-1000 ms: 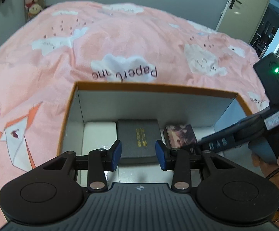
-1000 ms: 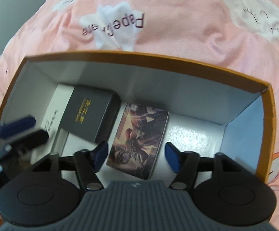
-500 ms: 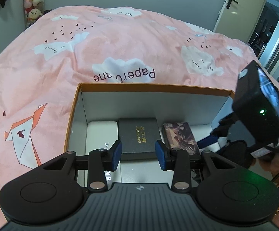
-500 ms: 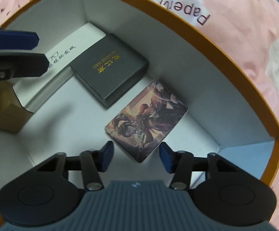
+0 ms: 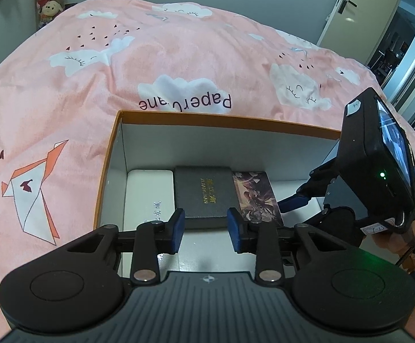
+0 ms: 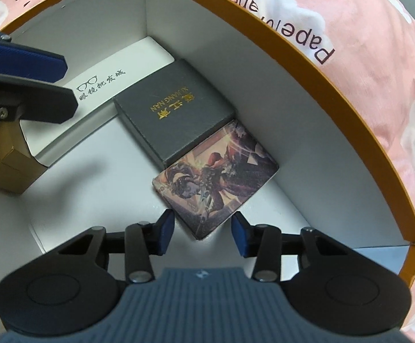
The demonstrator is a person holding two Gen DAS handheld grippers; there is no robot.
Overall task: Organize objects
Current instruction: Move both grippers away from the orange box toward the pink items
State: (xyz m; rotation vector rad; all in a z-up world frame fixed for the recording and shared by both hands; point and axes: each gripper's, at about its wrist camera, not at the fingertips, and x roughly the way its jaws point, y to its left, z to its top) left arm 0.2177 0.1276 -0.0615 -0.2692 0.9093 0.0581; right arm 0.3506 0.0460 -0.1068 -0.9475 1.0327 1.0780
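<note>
The right gripper (image 6: 202, 234) hangs inside the orange-rimmed cardboard box (image 6: 336, 91), pointing steeply down. Its blue pads are apart and closing, with the near corner of the illustrated card box (image 6: 216, 177) sitting just between and ahead of them; neither pad presses on it yet. Directly beyond that card box, touching its far edge, lies the dark grey gift box (image 6: 176, 117) with gold lettering. Further out to the left, against the box wall, is the white glasses case (image 6: 113, 77) printed with a spectacles logo. A brown carton (image 6: 4, 168) stands at the left of the view, under the other tool.

The left gripper (image 5: 206, 230) hovers over the near rim of the same box. Its pads are also apart and closing, and nothing is between them; the grey gift box (image 5: 204, 194) lies just ahead, the glasses case (image 5: 148, 197) to the left and the card box (image 5: 254, 197) to the right. Beyond the box spreads the pink bedspread (image 5: 150, 65), with a door (image 5: 359, 8) far off at the right.

As far as progress goes, three flat items already lie side by side along the far wall, so most of the arranging looks done. What seems left is a final nudge or re-seat of the card box, which sits slightly askew to the right gripper, and perhaps placing the brown carton.
</note>
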